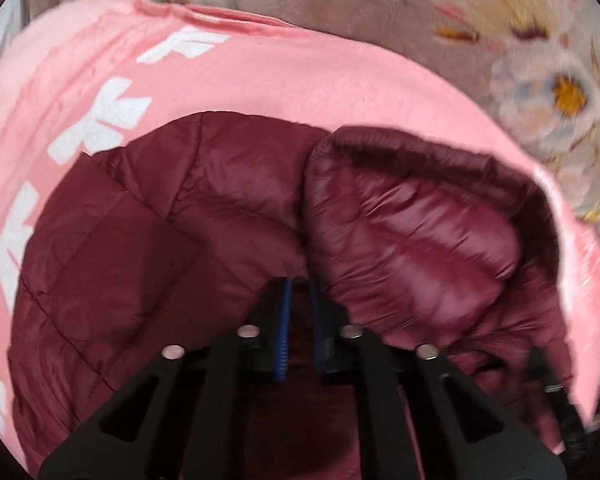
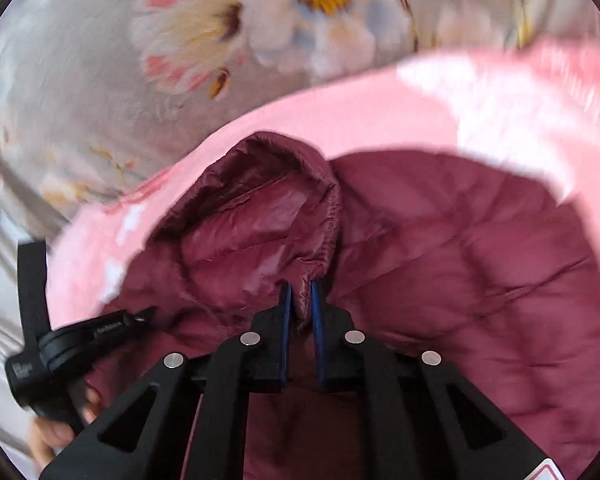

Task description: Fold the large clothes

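The jacket (image 1: 148, 240), maroon and quilted, lies on a pink cloth (image 1: 280, 76) with white print, which is spread over a floral bedsheet (image 2: 100, 80). Its hood (image 2: 260, 216) is turned open, with the shiny lining showing. The left gripper (image 1: 299, 292) has its jaws pressed together on a fold of the jacket beside the hood. The right gripper (image 2: 300, 296) has its jaws clamped on the gathered hood edge, a pinch of fabric caught between the blue pads (image 2: 286, 308). The right view shows the left gripper's black body at the lower left, with a hand (image 2: 56, 432) holding it.
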Tool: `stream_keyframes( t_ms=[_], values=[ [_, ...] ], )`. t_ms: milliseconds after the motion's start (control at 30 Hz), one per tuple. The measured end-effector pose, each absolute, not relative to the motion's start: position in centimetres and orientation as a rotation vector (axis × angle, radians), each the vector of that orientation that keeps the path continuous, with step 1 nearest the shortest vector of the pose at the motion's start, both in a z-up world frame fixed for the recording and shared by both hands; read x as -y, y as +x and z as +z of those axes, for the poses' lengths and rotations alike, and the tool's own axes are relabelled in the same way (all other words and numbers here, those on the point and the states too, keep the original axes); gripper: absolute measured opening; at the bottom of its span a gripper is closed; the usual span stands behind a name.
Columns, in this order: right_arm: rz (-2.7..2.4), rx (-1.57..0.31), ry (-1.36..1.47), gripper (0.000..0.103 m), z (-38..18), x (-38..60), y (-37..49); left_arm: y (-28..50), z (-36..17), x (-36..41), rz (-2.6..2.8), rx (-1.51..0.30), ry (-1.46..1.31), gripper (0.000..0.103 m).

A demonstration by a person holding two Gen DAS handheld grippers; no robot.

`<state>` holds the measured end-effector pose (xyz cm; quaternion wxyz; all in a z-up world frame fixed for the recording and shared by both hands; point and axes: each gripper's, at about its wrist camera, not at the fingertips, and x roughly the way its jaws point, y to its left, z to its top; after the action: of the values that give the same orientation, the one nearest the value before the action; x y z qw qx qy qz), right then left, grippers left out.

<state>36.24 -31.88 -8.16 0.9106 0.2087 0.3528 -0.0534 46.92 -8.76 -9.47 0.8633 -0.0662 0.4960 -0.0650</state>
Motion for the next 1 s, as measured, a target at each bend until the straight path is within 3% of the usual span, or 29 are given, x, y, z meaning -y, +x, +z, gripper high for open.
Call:
stream_keyframes(
  t_ms=[333,600,800,1000],
  values=[
    [-0.17,-0.822,0.221,0.009,-11.5,30.4,37.1,44.6,-11.1,10.0,-0.117,-0.942,0.022,0.001],
    [-0.169,-0.817,0.223,0.009,-11.6,30.3,37.0,43.8,-6.8,7.2,-0.234,-0.897,-0.277,0.002],
    [-0.16,-0.809,0.244,0.009,-11.5,30.5,36.5,46.5,-10.2,10.0,-0.149,-1.034,-0.146,0.003],
    [-0.137,-0.806,0.284,0.01,-11.4,31.1,36.3,44.6,-10.8,11.2,-0.128,-0.951,0.014,0.003]
  ],
)
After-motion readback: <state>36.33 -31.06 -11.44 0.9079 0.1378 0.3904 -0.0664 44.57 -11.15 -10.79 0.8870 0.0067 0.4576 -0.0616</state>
